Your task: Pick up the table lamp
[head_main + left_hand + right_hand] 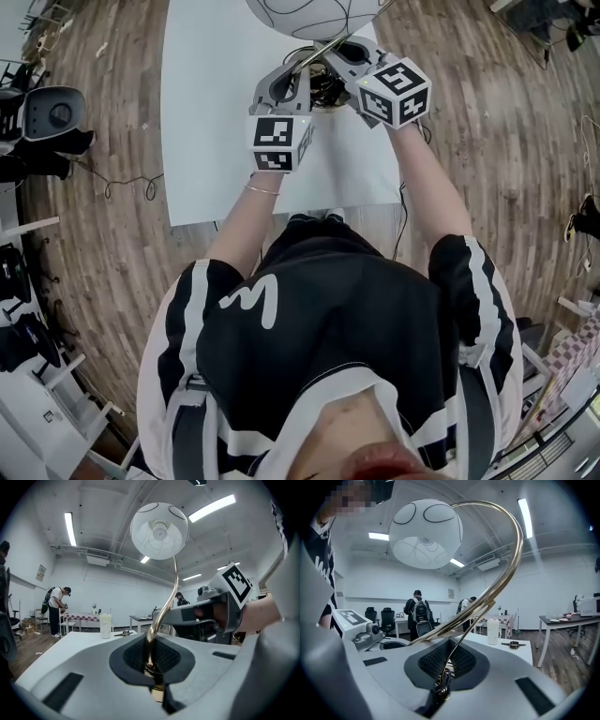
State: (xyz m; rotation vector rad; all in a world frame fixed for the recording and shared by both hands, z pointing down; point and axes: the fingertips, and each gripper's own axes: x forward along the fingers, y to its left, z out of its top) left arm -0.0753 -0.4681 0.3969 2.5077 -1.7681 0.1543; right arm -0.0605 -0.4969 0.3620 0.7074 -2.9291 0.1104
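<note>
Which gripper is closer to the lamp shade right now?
Right. The right gripper holds the lamp right beside the lamp shade; the left gripper clamps the stem lower down, farther from the shade.

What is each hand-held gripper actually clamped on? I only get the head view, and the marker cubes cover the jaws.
Observer: The left hand-held gripper is shut low on the gold stem of the table lamp.
Operator: Right one?
Observer: The right hand-held gripper is shut on a thin rod that joins the arched stem, with a dark cord bunched at its jaws.
Operator: Anything else out there?
Observer: A white cup and a small dark object stand on the white table, beyond the lamp.
</note>
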